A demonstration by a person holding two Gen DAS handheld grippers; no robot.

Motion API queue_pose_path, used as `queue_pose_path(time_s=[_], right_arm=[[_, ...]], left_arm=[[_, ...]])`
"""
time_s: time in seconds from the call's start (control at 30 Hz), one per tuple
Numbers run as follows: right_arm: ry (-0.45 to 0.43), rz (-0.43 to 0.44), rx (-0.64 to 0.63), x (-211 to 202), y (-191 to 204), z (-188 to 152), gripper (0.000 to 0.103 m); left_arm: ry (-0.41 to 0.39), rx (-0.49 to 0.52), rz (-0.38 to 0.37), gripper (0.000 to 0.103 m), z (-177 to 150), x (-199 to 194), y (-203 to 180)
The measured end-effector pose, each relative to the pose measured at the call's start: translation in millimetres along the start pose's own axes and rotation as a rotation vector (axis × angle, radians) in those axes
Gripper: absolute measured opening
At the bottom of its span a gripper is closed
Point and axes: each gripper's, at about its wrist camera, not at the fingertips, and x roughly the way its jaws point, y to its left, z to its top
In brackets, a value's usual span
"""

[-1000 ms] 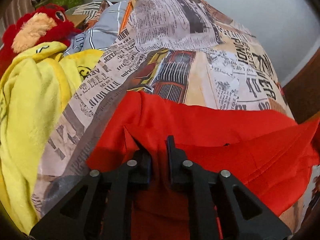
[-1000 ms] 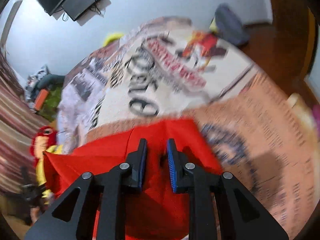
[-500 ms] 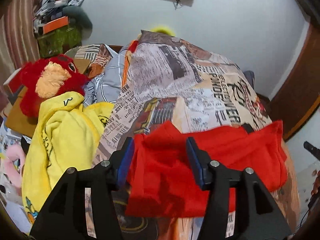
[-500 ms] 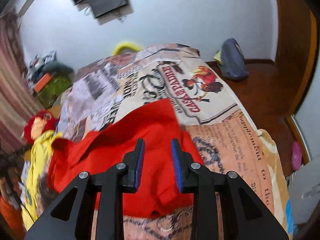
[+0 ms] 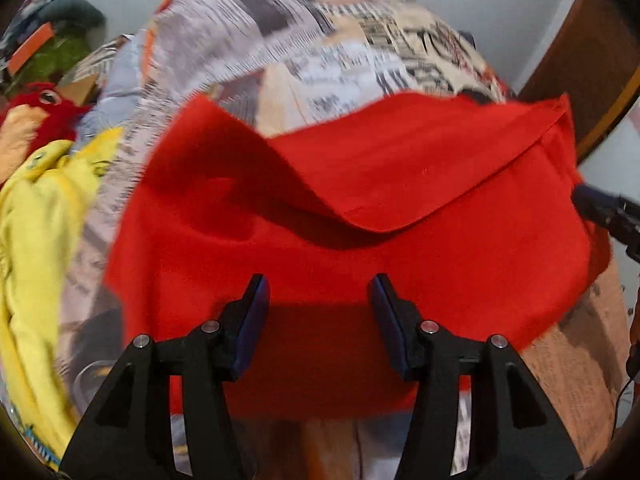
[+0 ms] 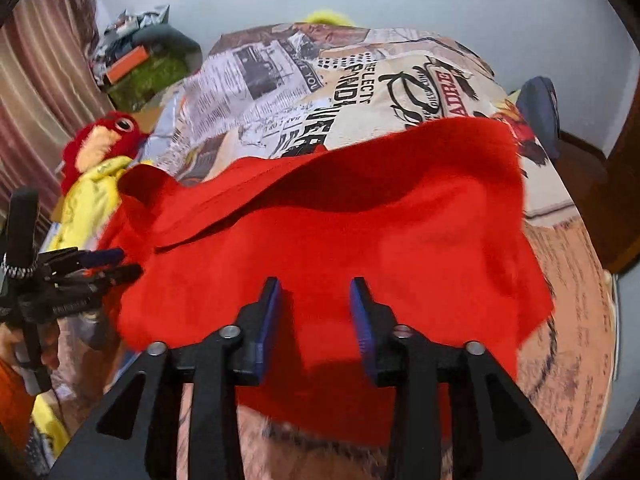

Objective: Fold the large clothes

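Left wrist view: left tongs (image 5: 318, 300) hovering spread wide above the near edge of the red garment (image 5: 360, 216), pinching nothing. Red garment lying folded on the newspaper-print bedspread (image 5: 280, 44), its upper layer draping over the lower one with a curved edge across the middle. Yellow blanket (image 5: 36, 248) bunching at the left beside the garment, red plush toy (image 5: 36, 112) sitting behind it. Tip of the right tongs (image 5: 600, 210) poking in at the right edge, by the garment's right side; blurred, so not showing whether spread or closed here.

Right wrist view: right tongs (image 6: 316, 308) hanging spread apart over the red garment (image 6: 360, 240), gripping nothing. Garment resting on the bedspread (image 6: 360, 80), one layer doubled over another, a loose corner curling up at the far left. Left tongs (image 6: 108, 266) reaching in from the left, beside the garment's left edge. Red plush toy (image 6: 100, 140) and yellow blanket (image 6: 92, 188) sitting beyond that edge. Dark blue cloth (image 6: 540, 104) lying on the floor at the far right.
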Motion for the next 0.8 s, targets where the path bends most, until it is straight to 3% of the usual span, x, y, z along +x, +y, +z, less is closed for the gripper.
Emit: queue_pose_path(time_s=[0.2, 0.3, 0.4, 0.47, 0.63, 0.73, 0.8], right_arm=[[-0.011, 0.019, 0.073, 30, -12, 31, 0.043], [-0.018, 0.009, 0.123, 36, -15, 39, 0.043], [-0.035, -0.005, 0.106, 32, -8, 36, 0.043], [-0.037, -0.010, 0.084, 30, -5, 30, 0.044], [-0.019, -0.004, 0.067, 23, -12, 14, 0.061], [0.008, -0.011, 0.057, 14, -19, 0, 0.065], [0.023, -0.047, 0.068, 6, -26, -12, 0.079]], left_arm=[[-0.041, -0.028, -0.013, 0.053, 45, 23, 1], [-0.112, -0.121, 0.038, 0.053, 72, 19, 18], [-0.140, -0.228, -0.009, 0.053, 80, 16, 36], [-0.139, -0.245, -0.035, 0.053, 75, 14, 40], [-0.072, -0.148, -0.016, 0.053, 49, 17, 24], [-0.004, -0.097, -0.011, 0.067, 24, 19, 16], [-0.001, -0.088, 0.010, 0.075, 7, 15, 18]])
